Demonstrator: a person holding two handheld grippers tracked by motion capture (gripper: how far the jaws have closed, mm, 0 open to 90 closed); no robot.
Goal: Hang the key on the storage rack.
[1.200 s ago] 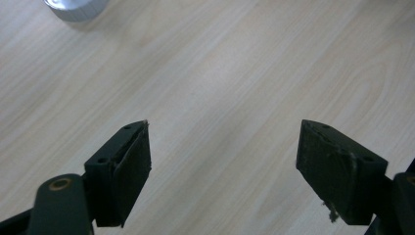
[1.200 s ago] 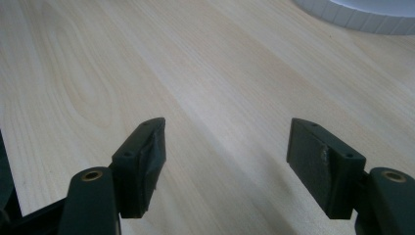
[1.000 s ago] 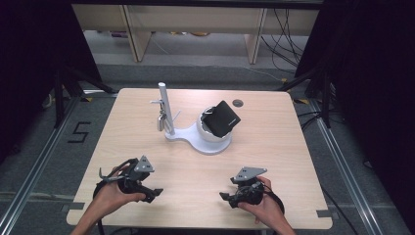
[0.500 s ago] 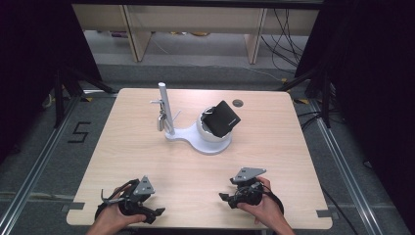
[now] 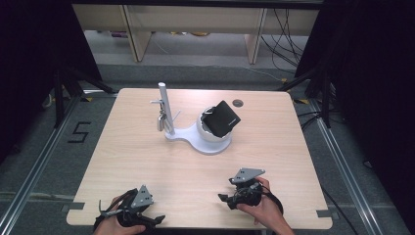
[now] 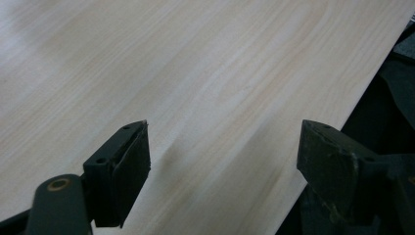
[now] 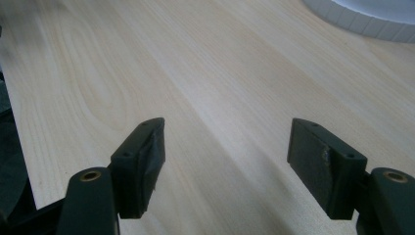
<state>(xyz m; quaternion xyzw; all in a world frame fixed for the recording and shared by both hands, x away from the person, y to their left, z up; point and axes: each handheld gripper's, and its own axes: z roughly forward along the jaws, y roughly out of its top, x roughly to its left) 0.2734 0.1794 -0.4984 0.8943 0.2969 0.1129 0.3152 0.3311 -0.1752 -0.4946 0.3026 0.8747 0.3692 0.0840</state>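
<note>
A white stand (image 5: 195, 139) sits mid-table with a thin upright post (image 5: 164, 105); a small metal piece (image 5: 160, 122) hangs from the post. A black boxy object (image 5: 221, 119) rests tilted in the stand's round cup. My left gripper (image 5: 155, 220) lies low at the table's front-left edge, and in the left gripper view its jaws (image 6: 222, 147) are open over bare wood. My right gripper (image 5: 224, 199) is at the front right, well short of the stand. In the right gripper view it (image 7: 225, 147) is open with nothing between the jaws, and the stand's ribbed white rim (image 7: 362, 22) shows far off.
The light wooden table (image 5: 274, 147) has a small round hole (image 5: 238, 103) at its back. Its front edge (image 6: 337, 117) runs just right of the left jaws. Dark floor, metal rails and shelving with cables surround the table.
My left gripper has drawn back toward the table's front edge and sunk lower. The right gripper, the stand and the black object have stayed put.
</note>
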